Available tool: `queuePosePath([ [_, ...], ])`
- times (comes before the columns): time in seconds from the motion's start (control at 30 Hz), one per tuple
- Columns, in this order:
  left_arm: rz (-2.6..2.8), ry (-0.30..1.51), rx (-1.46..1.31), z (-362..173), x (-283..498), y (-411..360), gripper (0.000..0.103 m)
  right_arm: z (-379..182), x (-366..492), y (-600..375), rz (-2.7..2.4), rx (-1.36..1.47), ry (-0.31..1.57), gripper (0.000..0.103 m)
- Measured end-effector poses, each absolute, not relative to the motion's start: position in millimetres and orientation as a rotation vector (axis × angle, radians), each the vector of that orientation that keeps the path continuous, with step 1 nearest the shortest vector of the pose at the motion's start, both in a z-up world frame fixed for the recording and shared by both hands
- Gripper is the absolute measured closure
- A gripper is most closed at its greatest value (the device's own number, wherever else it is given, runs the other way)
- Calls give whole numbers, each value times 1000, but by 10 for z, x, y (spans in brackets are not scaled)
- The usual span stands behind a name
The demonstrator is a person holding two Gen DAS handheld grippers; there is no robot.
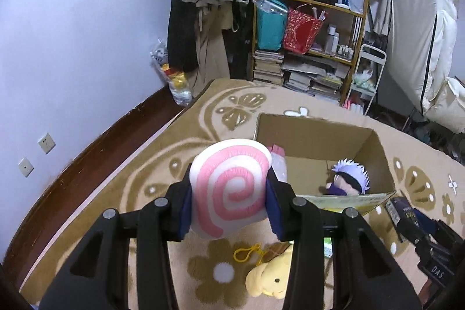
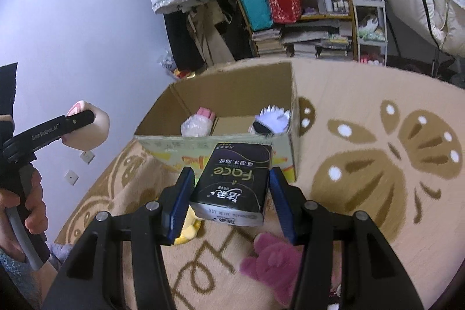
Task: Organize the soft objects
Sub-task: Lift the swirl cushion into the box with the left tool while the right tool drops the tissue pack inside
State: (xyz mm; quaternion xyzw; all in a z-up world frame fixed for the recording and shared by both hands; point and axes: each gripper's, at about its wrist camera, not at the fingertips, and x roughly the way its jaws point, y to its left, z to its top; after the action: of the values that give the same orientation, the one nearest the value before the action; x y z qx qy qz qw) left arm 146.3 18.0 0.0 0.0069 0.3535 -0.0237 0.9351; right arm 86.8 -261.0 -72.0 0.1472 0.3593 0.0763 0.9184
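Here, left wrist view: left gripper (image 1: 229,207) pinches a pink-and-white swirl plush (image 1: 231,188) above the rug (image 1: 162,164), near the open cardboard box (image 1: 375,147) w/ a purple-haired doll (image 1: 350,177) inside; yellow plush (image 1: 268,278) lies below. Right wrist view: right gripper (image 2: 231,202) clamps a black tissue pack (image 2: 235,182) in front of the box; pink plush (image 2: 274,260) on rug.

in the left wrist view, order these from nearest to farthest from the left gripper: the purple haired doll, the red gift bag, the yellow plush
1. yellow plush, on the rug just below the left gripper.
2. purple haired doll, in the cardboard box's right corner.
3. red gift bag, on the far shelf.
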Motion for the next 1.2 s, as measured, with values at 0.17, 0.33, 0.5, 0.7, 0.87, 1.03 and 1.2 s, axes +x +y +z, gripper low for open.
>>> queuePosePath([
  [0.17, -66, 712, 25, 28, 1544, 136, 62, -581, 929, -2678, 142, 282, 695, 47],
  [0.33, -78, 691, 36, 39, 1668, 52, 62, -535, 1046, -2760, 131, 279, 673, 47],
  [0.5, -107, 658, 56, 26, 1769, -56, 62, -488, 1213, -2781, 126, 242, 658, 47],
  [0.7, -120, 624, 108, -31, 1863, -232, 61, -365, 1429, -2755, 132, 200, 633, 47],
  [0.87, -147, 635, 115, -112, 1943, -362, 61, -357, 1518, -2693, 113, 148, 619, 47],
  [1.03, -193, 655, 108, -221, 2027, -456, 60, -452, 1622, -2654, 119, 138, 629, 47],
  [1.2, -220, 672, 105, -315, 2077, -489, 58, -546, 1646, -2642, 130, 149, 637, 47],
])
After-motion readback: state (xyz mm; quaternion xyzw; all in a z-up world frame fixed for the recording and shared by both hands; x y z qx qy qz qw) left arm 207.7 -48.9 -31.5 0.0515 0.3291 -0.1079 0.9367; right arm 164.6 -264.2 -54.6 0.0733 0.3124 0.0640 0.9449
